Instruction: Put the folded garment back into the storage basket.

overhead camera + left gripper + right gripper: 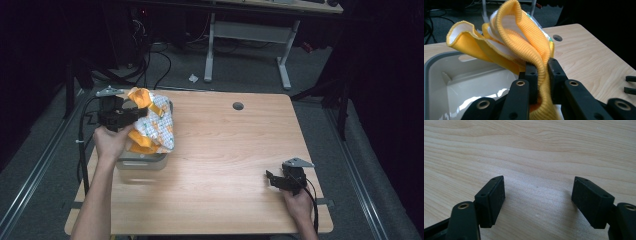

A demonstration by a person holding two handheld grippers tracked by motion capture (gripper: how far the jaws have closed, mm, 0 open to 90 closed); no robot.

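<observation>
At the far left of the counter point(225, 150), the left hand-held gripper point(541, 75) is clamped on an orange-trimmed cloth point(524, 37), holding it above the grey bin point(439, 65). Near right, the right hand-held gripper point(537, 202) rests low over bare wood, jaws wide apart.

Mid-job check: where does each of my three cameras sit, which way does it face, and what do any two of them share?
High view: above the near table edge, looking forward and down; both forearms, left gripper, right gripper.
Left gripper view: rides that gripper, jaws clamping the yellow cloth over the grey bin.
Right gripper view: faces bare table, jaws apart.
Shared: cloth, bin, high and left.
</observation>
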